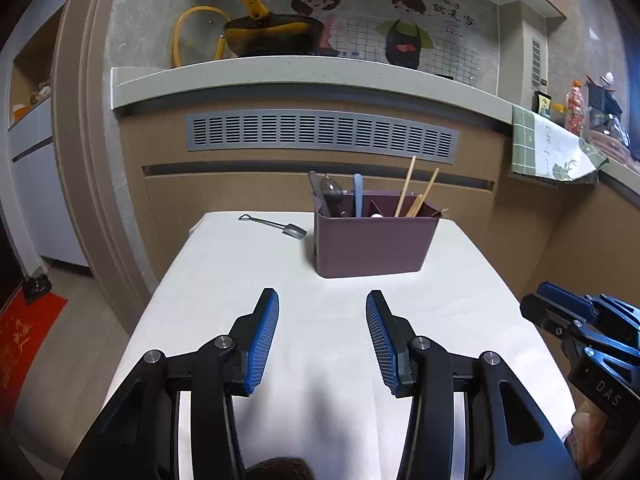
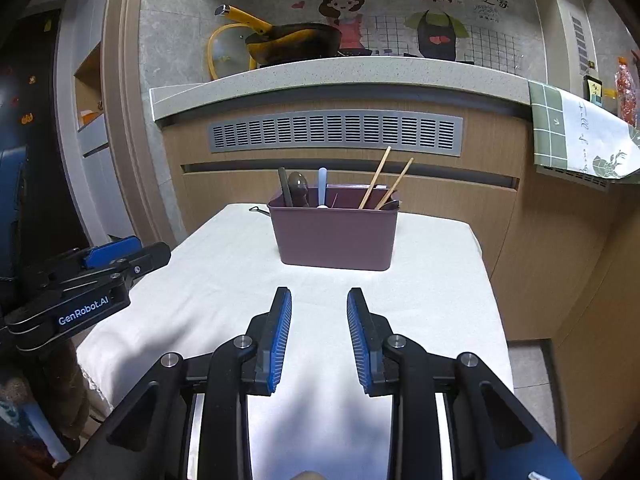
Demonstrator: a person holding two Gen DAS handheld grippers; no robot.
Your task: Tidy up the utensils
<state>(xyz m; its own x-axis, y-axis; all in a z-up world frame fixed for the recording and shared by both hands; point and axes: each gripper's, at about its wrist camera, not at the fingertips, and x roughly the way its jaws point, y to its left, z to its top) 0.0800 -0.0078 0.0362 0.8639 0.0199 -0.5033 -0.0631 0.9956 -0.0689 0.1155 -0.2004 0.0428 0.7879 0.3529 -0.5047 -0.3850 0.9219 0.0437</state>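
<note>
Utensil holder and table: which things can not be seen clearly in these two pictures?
- Lower ends of the utensils: both views, hidden by the walls of the purple holder.
- Small shovel-shaped spoon: right wrist view shows only its handle loop; the holder covers the rest.
- Right gripper: in the left wrist view, cut off by the right edge.

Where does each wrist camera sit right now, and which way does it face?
Left wrist: on the left gripper, open and empty, facing the purple utensil caddy and the small shovel-shaped spoon; the right gripper shows at right.
Right wrist: on the right gripper, open, facing the caddy; the left gripper shows at left.
Shared: caddy, white-covered table, yellow-handled pan.
</note>
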